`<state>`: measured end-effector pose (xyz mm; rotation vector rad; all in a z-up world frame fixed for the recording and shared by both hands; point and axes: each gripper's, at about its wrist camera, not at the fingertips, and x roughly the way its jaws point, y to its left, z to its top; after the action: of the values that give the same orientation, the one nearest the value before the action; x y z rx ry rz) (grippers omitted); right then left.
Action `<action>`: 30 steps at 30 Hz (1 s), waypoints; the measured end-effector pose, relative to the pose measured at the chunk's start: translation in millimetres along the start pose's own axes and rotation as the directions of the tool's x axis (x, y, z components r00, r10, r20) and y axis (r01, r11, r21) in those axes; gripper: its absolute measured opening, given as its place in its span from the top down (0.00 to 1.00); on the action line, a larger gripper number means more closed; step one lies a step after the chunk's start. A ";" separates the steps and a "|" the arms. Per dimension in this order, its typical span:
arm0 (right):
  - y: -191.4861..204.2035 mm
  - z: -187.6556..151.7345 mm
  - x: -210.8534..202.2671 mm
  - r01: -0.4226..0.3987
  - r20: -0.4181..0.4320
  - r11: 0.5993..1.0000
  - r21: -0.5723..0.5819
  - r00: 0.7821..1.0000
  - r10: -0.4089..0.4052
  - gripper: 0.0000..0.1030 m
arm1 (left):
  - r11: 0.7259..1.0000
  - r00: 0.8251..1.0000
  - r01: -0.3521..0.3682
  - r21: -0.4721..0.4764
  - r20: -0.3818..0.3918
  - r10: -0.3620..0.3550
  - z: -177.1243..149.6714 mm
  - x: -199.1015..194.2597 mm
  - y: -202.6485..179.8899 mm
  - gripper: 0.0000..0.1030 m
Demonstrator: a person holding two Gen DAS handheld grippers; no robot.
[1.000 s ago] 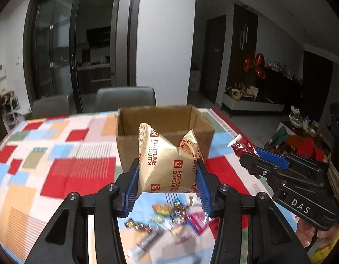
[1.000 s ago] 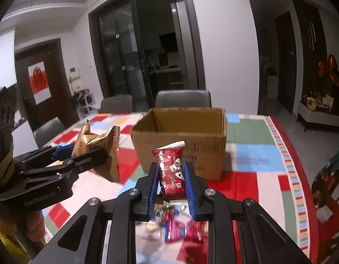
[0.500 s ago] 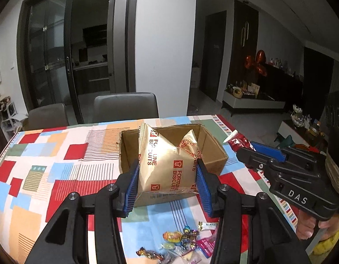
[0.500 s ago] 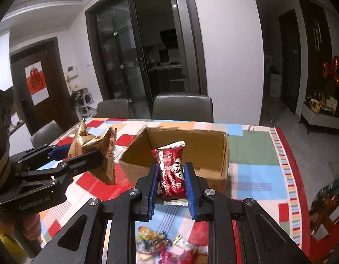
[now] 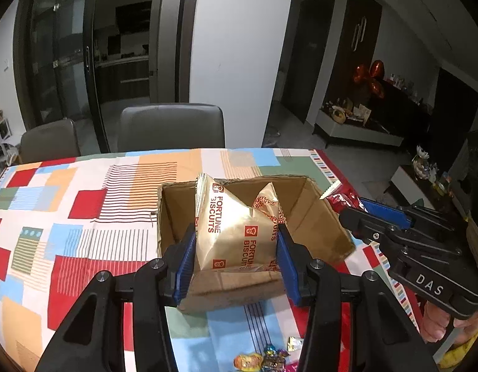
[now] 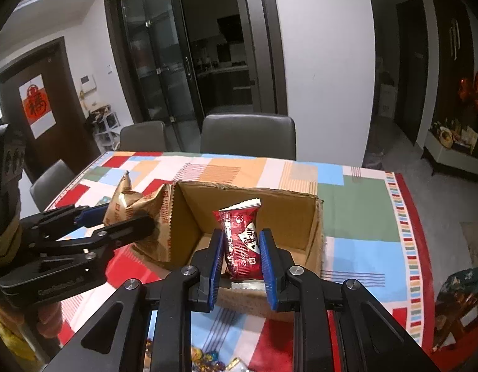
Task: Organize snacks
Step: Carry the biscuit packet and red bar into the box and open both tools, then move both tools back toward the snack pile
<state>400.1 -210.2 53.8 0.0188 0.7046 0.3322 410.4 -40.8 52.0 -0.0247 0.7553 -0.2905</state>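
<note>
Cardboard box (image 5: 319, 217) open | wrapped candies (image 5: 263, 358) near, partly cropped | chairs (image 5: 172, 127) behind

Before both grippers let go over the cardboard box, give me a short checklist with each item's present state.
1. Left gripper clamped on the gold Fortune Biscuits bag: ok.
2. Right gripper clamped on the red snack packet: ok.
3. Cardboard box open, flaps out of the way: ok.
4. Red packet over the box opening: ok.
5. Gold bag fully over the opening: cannot tell; the right wrist view shows it at the box's left wall.
6. Room inside the box: ok, the interior looks empty.
</note>
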 end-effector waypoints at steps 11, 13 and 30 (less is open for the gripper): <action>-1.2 3.9 18.8 0.052 -0.045 0.998 0.021 0.998 -0.051 0.61 | 0.999 0.999 -0.045 -0.024 -0.019 0.045 1.8 18.8 8.5 0.28; 0.6 1.9 14.0 0.059 -0.035 0.998 0.011 0.998 -0.059 0.61 | 0.999 0.999 -0.046 -0.020 -0.010 0.046 -1.2 12.1 8.6 0.28; 36.1 -63.8 -64.3 -0.015 0.090 1.000 0.005 0.996 0.014 0.61 | 0.996 0.983 -0.072 0.061 0.174 0.061 -66.1 -94.9 -13.5 0.28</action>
<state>303.0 -201.7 50.4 0.0436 0.6166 0.3415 296.6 -22.9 69.3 0.0385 0.5736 -0.2464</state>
